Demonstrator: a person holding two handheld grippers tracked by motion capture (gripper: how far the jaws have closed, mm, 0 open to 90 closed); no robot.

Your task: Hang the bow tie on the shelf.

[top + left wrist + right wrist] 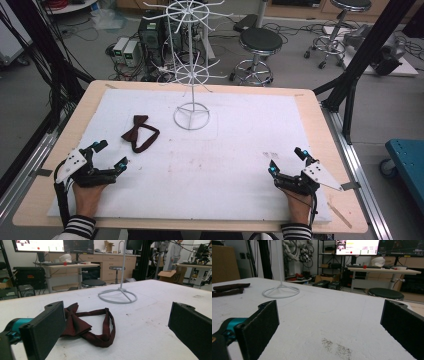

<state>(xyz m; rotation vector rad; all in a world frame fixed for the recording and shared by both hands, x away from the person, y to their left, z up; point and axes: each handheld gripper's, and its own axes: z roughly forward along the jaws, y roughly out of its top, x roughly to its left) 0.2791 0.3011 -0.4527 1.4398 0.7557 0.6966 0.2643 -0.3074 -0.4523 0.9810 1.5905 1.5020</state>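
A dark red bow tie point(140, 133) with its strap looped lies flat on the white foam mat point(225, 150), left of centre. In the left gripper view the bow tie point(87, 326) lies just ahead of the jaws. My left gripper point(111, 156) rests near the mat's front left, open and holding nothing, a short way in front of the tie. My right gripper point(287, 161) rests at the front right, open and holding nothing. A white wire display stand point(191, 75) with hooked arms rises at the back centre, its ring base point(118, 296) beyond the tie. The tie point(230, 289) shows far left in the right gripper view.
The mat covers a wooden table point(320, 120). Black frame posts point(367, 50) rise at both sides. Stools point(259, 47) and computer boxes point(127, 52) stand on the floor behind the table. A faint dark smudge point(337, 346) marks the mat before the right gripper.
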